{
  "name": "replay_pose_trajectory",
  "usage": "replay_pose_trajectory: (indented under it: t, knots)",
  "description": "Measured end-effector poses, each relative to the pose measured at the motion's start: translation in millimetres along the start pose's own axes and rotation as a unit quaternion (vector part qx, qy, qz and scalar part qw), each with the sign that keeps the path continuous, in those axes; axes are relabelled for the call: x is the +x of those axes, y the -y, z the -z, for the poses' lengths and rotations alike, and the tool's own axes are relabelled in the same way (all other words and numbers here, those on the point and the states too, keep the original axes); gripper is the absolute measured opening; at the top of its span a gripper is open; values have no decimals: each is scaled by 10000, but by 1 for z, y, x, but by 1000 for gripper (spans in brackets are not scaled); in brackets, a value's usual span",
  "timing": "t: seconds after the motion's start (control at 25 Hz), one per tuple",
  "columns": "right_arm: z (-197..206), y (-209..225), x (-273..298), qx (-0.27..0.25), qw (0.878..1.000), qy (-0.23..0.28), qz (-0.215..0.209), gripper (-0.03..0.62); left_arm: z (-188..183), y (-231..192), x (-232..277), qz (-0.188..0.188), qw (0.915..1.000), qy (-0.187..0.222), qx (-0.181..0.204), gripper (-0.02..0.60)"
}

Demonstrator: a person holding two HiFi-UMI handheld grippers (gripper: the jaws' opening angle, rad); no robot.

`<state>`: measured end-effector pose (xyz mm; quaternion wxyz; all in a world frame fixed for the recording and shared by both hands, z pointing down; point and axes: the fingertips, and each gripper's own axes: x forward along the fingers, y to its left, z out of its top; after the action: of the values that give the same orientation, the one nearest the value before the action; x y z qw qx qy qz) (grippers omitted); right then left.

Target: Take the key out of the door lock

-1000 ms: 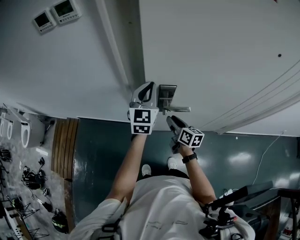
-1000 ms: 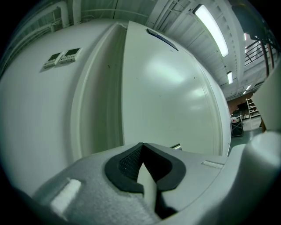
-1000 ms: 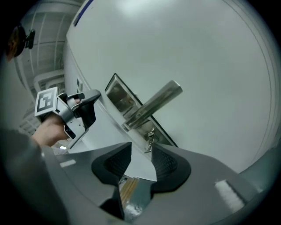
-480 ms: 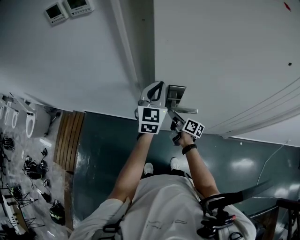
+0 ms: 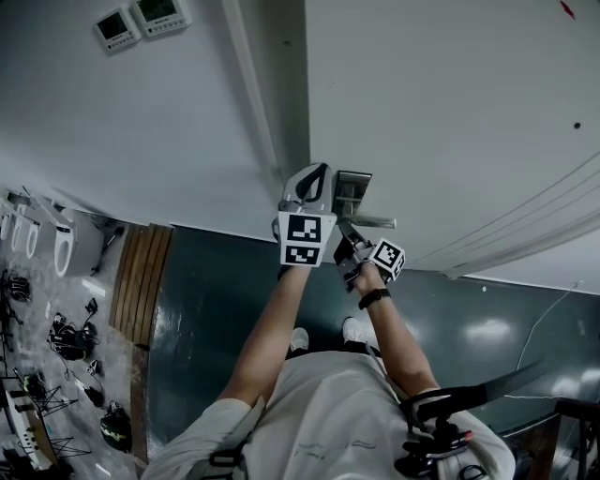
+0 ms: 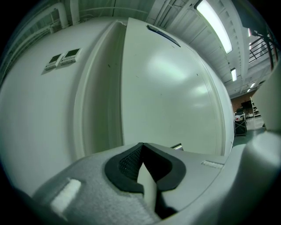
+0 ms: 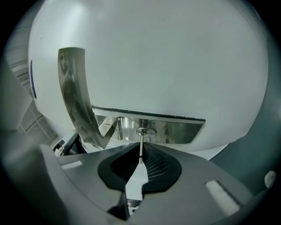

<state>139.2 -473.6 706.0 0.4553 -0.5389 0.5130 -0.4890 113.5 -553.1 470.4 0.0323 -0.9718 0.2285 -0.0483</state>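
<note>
A thin metal key (image 7: 141, 147) sticks out of the keyhole (image 7: 146, 131) in the steel lock plate (image 7: 175, 132) on the white door (image 5: 441, 103). My right gripper (image 7: 140, 152) points straight at it. Its jaws have just been closing, and the pads now pinch the key's flat head. The lever handle (image 7: 77, 96) curves up at the left. In the head view the right gripper (image 5: 351, 246) sits just under the handle (image 5: 370, 221). My left gripper (image 5: 306, 186) rests by the door's edge beside the lock plate (image 5: 352, 192), and its pads (image 6: 127, 160) are together with nothing between them.
The door frame (image 5: 272, 103) runs up left of the lock. Two wall control panels (image 5: 141, 19) hang on the wall further left. Below lies a dark green floor (image 5: 206, 300), with wooden slats (image 5: 141, 291) and loose gear (image 5: 66, 352) at the left.
My right gripper has come up from below the handle to the lock plate and rolled, its marker cube now turned differently. The left gripper has stayed by the door edge.
</note>
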Motion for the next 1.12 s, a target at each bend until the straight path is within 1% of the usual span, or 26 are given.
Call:
replay_pose_trajectory:
  t: [0.12, 0.2, 0.48, 0.64, 0.76, 0.92, 1.04, 1.12]
  knots:
    - [1, 0, -4, 440, 9988, 234, -14, 23, 1, 1, -1, -13, 10000, 26, -21, 2]
    - [2, 0, -6, 516, 9982, 314, -3, 23, 1, 1, -3, -1, 10000, 34, -25, 2]
    - [4, -2, -10, 255, 9987, 422, 95, 23, 0, 3, -7, 53, 10000, 42, 8, 2]
    - [5, 1, -12, 204, 9986, 483, 31, 23, 1, 4, -11, 84, 10000, 49, 16, 2]
    - [7, -3, -17, 98, 9987, 491, 110, 23, 0, 7, -13, 120, 9999, 59, 27, 2]
    - [27, 1, -43, 0, 9992, 389, -54, 23, -2, 10, -13, 149, 9999, 63, 4, 0]
    - [47, 16, -62, -5, 9996, 274, 100, 24, 4, 7, -9, 198, 9997, -34, -107, 0]
    - [52, 14, -73, -242, 9994, 177, 144, 24, 11, 7, -12, 257, 9994, -49, -220, 2]
